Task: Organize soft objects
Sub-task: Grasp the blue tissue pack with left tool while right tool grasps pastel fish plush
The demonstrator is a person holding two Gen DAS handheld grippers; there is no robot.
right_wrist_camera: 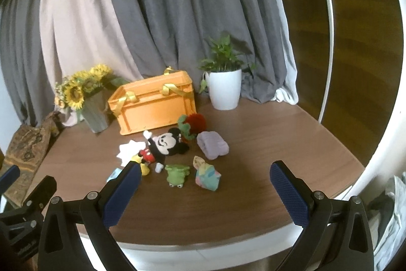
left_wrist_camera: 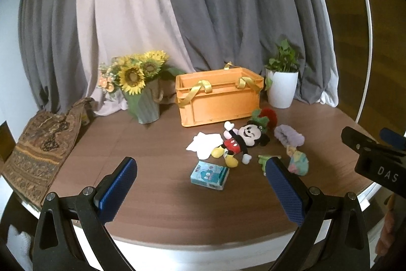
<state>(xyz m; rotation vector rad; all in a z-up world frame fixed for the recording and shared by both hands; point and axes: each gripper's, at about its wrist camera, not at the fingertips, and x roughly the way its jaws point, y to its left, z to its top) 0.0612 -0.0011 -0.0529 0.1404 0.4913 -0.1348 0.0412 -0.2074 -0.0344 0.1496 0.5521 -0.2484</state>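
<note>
**Soft toys wait before the open crate**

The mouse plush (right_wrist_camera: 162,144) lies just in front of the orange crate (right_wrist_camera: 154,106), with a white cloth (right_wrist_camera: 128,150), frog toy (right_wrist_camera: 176,175), lilac towel (right_wrist_camera: 212,144) and pastel pouch (right_wrist_camera: 206,175) scattered around it, likely bound for the crate. Left gripper (left_wrist_camera: 203,186) and right gripper (right_wrist_camera: 205,191) hover spread and empty. A sunflower vase (left_wrist_camera: 146,103) and potted plant (right_wrist_camera: 225,90) flank the crate.

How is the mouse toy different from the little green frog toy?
The mouse plush is clearly bigger than the green frog plush. The mouse plush is black, red, white and yellow; the frog plush is nearly all green. The mouse plush lies nearer the orange crate, partly over a white cloth, while the frog plush sits on bare table, closer to the grippers. Both are soft toys lying loose, not yet in the crate.
</note>
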